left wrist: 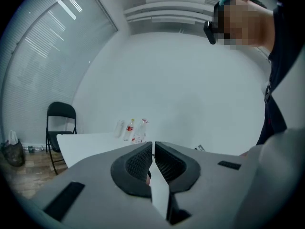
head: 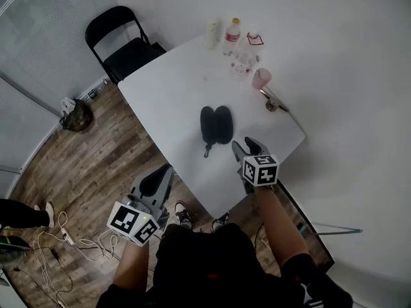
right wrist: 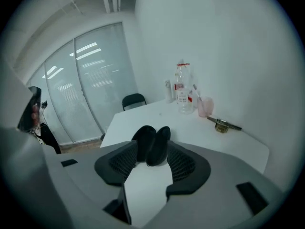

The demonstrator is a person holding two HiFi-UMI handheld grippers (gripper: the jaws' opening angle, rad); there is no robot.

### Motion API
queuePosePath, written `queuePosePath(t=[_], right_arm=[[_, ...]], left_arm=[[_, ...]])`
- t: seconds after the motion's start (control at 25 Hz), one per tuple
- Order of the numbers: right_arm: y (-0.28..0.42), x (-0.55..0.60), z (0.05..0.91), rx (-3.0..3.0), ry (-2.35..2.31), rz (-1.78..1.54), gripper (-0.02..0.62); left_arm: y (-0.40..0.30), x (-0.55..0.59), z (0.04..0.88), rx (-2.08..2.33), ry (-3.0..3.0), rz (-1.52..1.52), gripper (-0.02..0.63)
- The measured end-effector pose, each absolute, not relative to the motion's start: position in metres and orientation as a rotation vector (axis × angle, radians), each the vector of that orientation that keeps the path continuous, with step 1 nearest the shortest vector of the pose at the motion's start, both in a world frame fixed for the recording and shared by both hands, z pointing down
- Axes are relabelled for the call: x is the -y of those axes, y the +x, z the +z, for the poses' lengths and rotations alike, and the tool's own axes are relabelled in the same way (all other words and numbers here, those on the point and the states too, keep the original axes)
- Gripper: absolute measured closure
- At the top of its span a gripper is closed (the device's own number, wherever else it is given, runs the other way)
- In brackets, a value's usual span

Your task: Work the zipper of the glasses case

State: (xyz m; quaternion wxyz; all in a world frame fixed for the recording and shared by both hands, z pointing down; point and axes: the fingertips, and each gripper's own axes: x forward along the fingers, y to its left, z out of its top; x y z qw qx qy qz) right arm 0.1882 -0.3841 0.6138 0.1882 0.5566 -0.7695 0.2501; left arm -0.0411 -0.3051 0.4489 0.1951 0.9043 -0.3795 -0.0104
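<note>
A: "Since the glasses case [head: 216,124] lies splayed in two halves on the worktop [head: 173,88], why does the right gripper [head: 246,146] hang just beside its near end?"

B: "Its fingers stand apart with nothing in them, likely lining up on the zipper. The left gripper [head: 156,179], fingers pressed together and empty, waits well short of the case, off the worktop's edge."

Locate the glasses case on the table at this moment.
In the head view the black glasses case lies near the middle of the white table, just beyond the right hand-held gripper.
</note>
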Motion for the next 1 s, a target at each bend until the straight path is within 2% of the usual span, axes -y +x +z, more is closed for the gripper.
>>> queuePosePath(t=[0.32,0.56,0.6,0.64,0.76,1.0], right_arm=[[0.192,0.438,0.702,2.004,1.486,0.843,0.402],[0.192,0.457,0.732,1.895,1.495,0.882,0.408],[0.194,0.457,0.735,1.879,1.504,0.895,0.437],[0.195,0.458,0.738,1.865,1.515,0.911,0.496],[0.198,0.457,0.739,1.852,1.527,0.96,0.549],[0.195,0.44,0.71,1.982,1.522,1.027,0.554]], left_arm=[[-0.056,0.301,0.473,1.097,2.465,0.033,0.571],[-0.067,0.306,0.484,1.12,2.444,0.053,0.571],[-0.069,0.308,0.485,1.122,2.438,0.048,0.571],[-0.07,0.31,0.485,1.122,2.429,0.036,0.571],[-0.07,0.316,0.48,1.105,2.404,-0.028,0.571],[-0.067,0.316,0.465,1.06,2.421,-0.112,0.571]])
